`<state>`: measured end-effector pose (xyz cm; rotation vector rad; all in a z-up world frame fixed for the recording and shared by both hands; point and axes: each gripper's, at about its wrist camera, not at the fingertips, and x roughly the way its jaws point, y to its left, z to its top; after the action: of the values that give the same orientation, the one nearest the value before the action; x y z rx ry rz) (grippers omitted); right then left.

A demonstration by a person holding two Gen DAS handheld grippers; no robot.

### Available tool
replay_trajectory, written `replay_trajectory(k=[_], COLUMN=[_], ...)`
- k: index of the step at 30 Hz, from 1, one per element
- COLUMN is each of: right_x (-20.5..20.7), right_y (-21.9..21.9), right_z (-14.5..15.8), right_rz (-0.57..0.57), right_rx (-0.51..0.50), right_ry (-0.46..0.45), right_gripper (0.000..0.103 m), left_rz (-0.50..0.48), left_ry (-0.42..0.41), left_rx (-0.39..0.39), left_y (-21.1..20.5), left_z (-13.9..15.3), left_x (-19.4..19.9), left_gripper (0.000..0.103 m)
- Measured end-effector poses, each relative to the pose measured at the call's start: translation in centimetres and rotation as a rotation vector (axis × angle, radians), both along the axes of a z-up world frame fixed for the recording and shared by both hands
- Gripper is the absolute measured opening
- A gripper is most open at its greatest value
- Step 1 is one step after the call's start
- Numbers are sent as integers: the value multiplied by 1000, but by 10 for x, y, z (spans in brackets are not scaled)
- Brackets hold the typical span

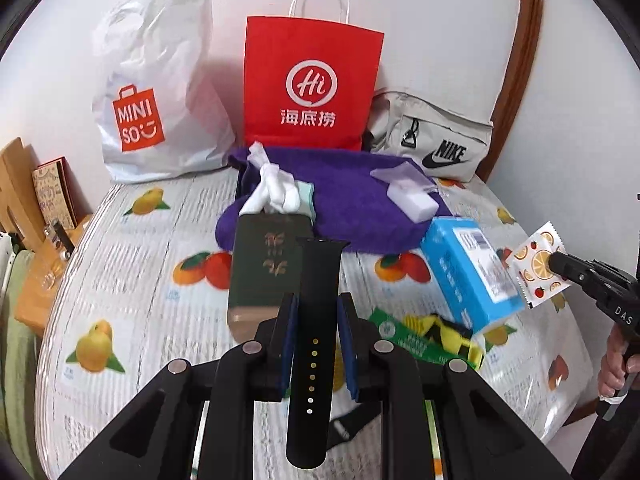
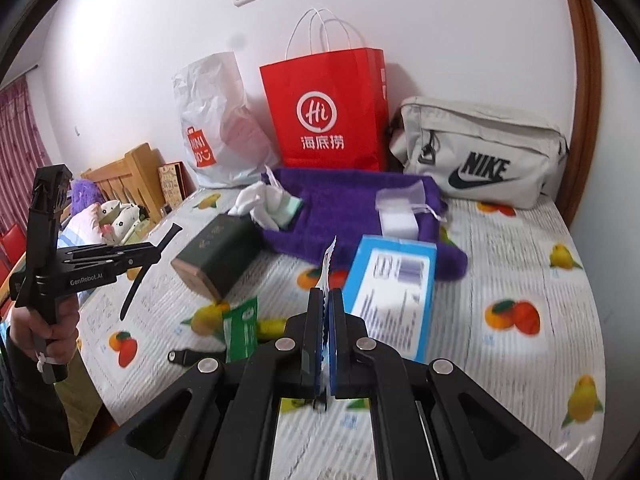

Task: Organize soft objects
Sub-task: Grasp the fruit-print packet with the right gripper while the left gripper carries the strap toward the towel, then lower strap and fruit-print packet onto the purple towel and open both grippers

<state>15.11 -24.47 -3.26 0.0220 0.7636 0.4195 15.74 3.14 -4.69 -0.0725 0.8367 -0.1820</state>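
Note:
My left gripper [image 1: 316, 308] is shut on a black watch strap [image 1: 314, 336], held upright above the table; the strap also shows in the right wrist view [image 2: 150, 268]. My right gripper [image 2: 327, 300] is shut on a fruit-print sachet [image 1: 538, 270], seen edge-on in its own view [image 2: 327, 268]. A purple towel [image 1: 348, 200] lies at the back with white socks [image 1: 276, 192] and a white pouch [image 1: 412, 196] on it. A green tissue box [image 1: 264, 268] and a blue box [image 1: 468, 272] stand in front.
A Miniso plastic bag [image 1: 156, 96], a red paper bag [image 1: 312, 84] and a grey Nike bag [image 2: 480, 160] stand along the wall. A green packet [image 2: 240, 328] and a yellow item [image 1: 444, 332] lie on the fruit-print tablecloth [image 1: 132, 292].

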Motion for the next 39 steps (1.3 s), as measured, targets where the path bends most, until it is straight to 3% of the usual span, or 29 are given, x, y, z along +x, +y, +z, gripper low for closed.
replay_trajectory(k=[9, 26, 39], right_x=[59, 172, 212], right_y=[9, 15, 24], right_z=[1, -40, -79], right_rz=[0, -30, 11], right_rx=[-19, -10, -8], right_ry=[-5, 92, 197], right_gripper=[3, 3, 3], left_rz=[17, 15, 34], left_ry=[-9, -2, 48], left_rx=[-7, -24, -85], left_y=[-2, -4, -6], left_z=[11, 9, -16], left_x=[47, 133, 193], left_gripper=[20, 20, 20])
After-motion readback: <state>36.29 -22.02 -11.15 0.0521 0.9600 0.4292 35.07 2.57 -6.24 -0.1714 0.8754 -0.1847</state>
